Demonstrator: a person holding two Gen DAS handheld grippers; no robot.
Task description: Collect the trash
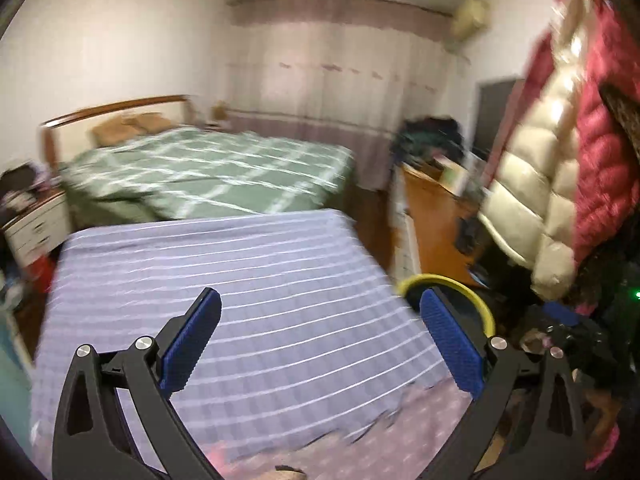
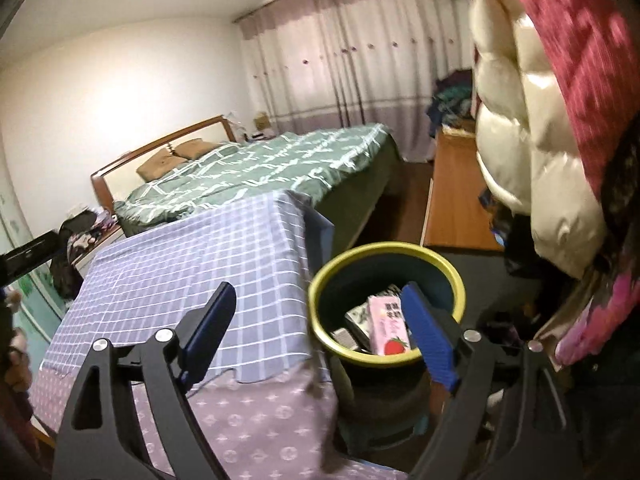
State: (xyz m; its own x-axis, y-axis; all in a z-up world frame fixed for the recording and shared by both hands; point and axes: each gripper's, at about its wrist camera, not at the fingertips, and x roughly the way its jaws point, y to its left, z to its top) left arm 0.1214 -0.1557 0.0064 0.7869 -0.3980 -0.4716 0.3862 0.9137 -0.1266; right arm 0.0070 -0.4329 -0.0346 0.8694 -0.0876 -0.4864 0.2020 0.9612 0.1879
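A dark trash bin with a yellow rim [image 2: 386, 246] stands on the floor beside the table's right edge. Inside it lie a pink carton with a strawberry picture [image 2: 388, 328] and some other packaging [image 2: 358, 316]. My right gripper [image 2: 318, 292] is open and empty; its right finger reaches over the bin's mouth, its left finger over the cloth. My left gripper [image 1: 320, 300] is wide open above the checked tablecloth [image 1: 240, 264] with nothing between its blue pads. Only an arc of the bin's yellow rim [image 1: 452, 280] shows behind its right finger. The left wrist view is blurred.
A purple patterned cloth [image 2: 260, 412] covers the table's near part. Behind the table is a bed with a green quilt [image 2: 260, 168]. A wooden cabinet [image 2: 456, 200] runs along the right wall. White and red padded jackets [image 2: 520, 160] hang close at right, over the bin's side.
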